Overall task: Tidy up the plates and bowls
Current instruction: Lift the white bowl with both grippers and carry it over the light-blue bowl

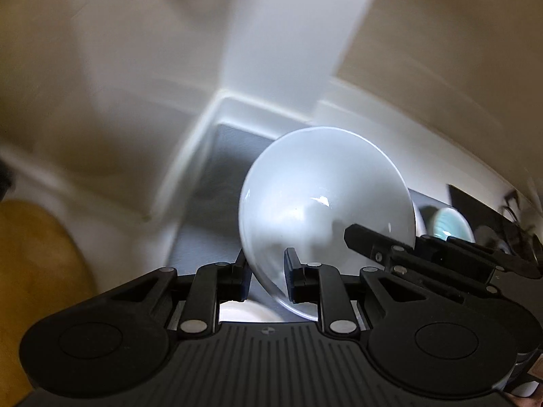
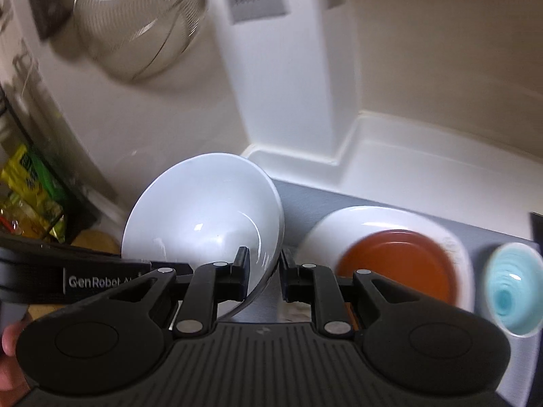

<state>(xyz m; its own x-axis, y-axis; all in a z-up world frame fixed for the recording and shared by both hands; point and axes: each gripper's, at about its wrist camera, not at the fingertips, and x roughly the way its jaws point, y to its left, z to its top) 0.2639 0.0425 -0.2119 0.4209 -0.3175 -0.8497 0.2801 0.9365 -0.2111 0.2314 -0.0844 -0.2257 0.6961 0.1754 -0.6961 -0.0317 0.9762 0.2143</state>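
Observation:
A white bowl (image 1: 322, 196) is held tilted above the grey mat (image 1: 217, 176), gripped on opposite sides of its rim by both grippers. My left gripper (image 1: 266, 271) is shut on the rim nearest it. My right gripper (image 2: 263, 268) is shut on the other side of the same bowl (image 2: 207, 210); it also shows in the left wrist view (image 1: 370, 240) at the bowl's right. An orange plate (image 2: 397, 264) lies on a white square plate (image 2: 342, 220) to the right. A blue-glazed bowl (image 2: 512, 291) stands at the far right, also seen in the left wrist view (image 1: 448, 224).
A white wall column (image 2: 285, 78) and a white ledge (image 2: 407, 159) back the mat. A metal strainer (image 2: 135, 20) hangs at upper left. Food packets (image 2: 30, 200) sit at the left. A wooden board (image 1: 37, 271) lies at the left.

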